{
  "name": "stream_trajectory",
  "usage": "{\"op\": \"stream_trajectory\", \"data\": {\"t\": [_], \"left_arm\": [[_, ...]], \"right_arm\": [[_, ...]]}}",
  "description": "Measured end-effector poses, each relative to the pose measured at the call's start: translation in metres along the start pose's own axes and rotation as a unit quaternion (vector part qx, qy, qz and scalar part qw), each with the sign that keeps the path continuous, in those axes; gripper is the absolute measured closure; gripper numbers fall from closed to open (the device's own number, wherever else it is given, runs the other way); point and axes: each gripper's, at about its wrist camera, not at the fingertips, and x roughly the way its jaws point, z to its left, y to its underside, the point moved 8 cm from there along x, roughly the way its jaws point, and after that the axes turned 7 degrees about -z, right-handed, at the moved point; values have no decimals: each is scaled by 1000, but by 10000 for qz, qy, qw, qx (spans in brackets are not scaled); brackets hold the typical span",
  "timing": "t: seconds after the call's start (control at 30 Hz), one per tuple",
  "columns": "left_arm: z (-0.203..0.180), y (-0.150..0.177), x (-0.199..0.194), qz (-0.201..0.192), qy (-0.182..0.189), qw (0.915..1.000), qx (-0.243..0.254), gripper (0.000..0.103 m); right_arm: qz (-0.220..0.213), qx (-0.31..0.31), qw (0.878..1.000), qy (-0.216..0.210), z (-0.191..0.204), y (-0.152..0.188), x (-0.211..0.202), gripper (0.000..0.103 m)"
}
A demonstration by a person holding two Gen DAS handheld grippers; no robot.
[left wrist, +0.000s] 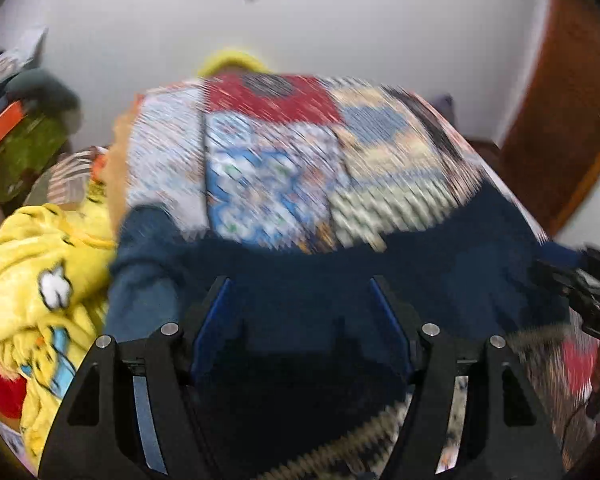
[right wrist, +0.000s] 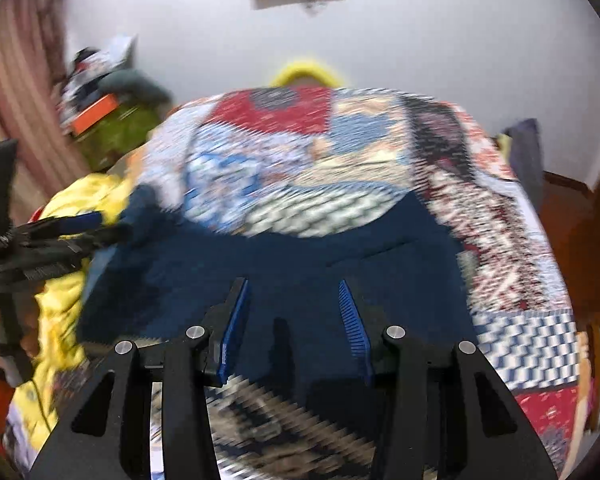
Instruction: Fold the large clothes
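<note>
A dark blue garment [left wrist: 340, 276] lies spread on a patchwork bedspread [left wrist: 276, 160]; it also shows in the right wrist view [right wrist: 300, 256]. My left gripper [left wrist: 300, 284] is open above the garment's near edge, jaws wide apart and empty. My right gripper [right wrist: 294, 288] is open above the same garment, also empty. The right gripper shows at the right edge of the left wrist view [left wrist: 592, 292], and the left gripper shows at the left of the right wrist view [right wrist: 60, 236]. Both views are motion-blurred.
A yellow cartoon-print blanket [left wrist: 40, 280] is heaped at the bed's left side, also seen in the right wrist view [right wrist: 60, 300]. A cluttered green shelf [left wrist: 24, 148] stands at the left. A white wall [left wrist: 300, 32] is behind and a wooden door [left wrist: 560, 120] at right.
</note>
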Motion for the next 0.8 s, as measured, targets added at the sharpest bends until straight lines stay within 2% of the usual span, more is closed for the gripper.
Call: {"op": "stream_trajectory", "data": {"t": [0.1, 0.17, 0.23, 0.3, 0.37, 0.5, 0.57, 0.6, 0.67, 0.8], "left_arm": [[-23, 34, 1, 271, 214, 9991, 226, 35], [-33, 61, 7, 506, 182, 9978, 378, 35], [-35, 77, 8, 510, 48, 9977, 449, 33], [-30, 86, 1, 388, 10, 9987, 331, 26], [-18, 92, -6, 302, -61, 9994, 137, 20], [12, 104, -15, 316, -167, 9992, -182, 12], [34, 115, -17, 420, -535, 9972, -302, 13], [47, 122, -16, 512, -794, 9951, -277, 13], [68, 137, -17, 658, -1083, 9913, -358, 13], [113, 160, -32, 781, -1419, 9822, -956, 13]], "right_arm": [[298, -281, 9990, -161, 21, 23, 10, 61], [518, -483, 9975, -10, 23, 38, 20, 61], [762, -646, 9948, 216, 20, 54, 26, 58], [725, -669, 9945, 344, 10, 62, 21, 42], [714, -646, 9939, 535, -4, 66, 14, 34], [712, -469, 9937, 722, -34, 74, -2, 33], [721, -377, 9913, 1032, -56, 77, -12, 33], [734, -328, 9909, 1079, -63, 79, -18, 33], [755, -199, 9895, 1214, -78, 83, -27, 33], [898, 100, 9823, 1641, -113, 95, -47, 33]]}}
